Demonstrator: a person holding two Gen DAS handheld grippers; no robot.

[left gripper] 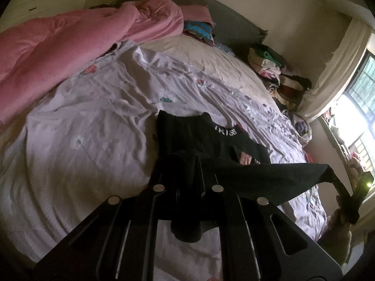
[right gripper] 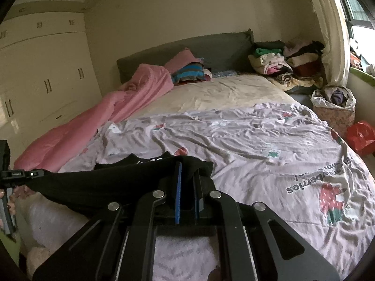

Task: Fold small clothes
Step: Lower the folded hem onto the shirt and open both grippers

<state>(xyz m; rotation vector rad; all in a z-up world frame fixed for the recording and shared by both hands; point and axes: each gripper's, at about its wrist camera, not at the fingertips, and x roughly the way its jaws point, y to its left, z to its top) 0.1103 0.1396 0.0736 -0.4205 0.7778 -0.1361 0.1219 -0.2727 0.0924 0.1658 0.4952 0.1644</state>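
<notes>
Black garment (left gripper: pixel 211 145) hangs stretched between the left hand-held gripper (left gripper: pixel 187 164) and right hand-held gripper (right gripper: pixel 187 171), both clamped on it.

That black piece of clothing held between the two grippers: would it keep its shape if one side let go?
Probably not. The black garment sags between the left gripper and the right gripper, so it looks floppy. Its free part lies draped on the lilac sheet, suggesting thin, light cloth. It likely won't slip easily: both grippers have it pinched.
</notes>
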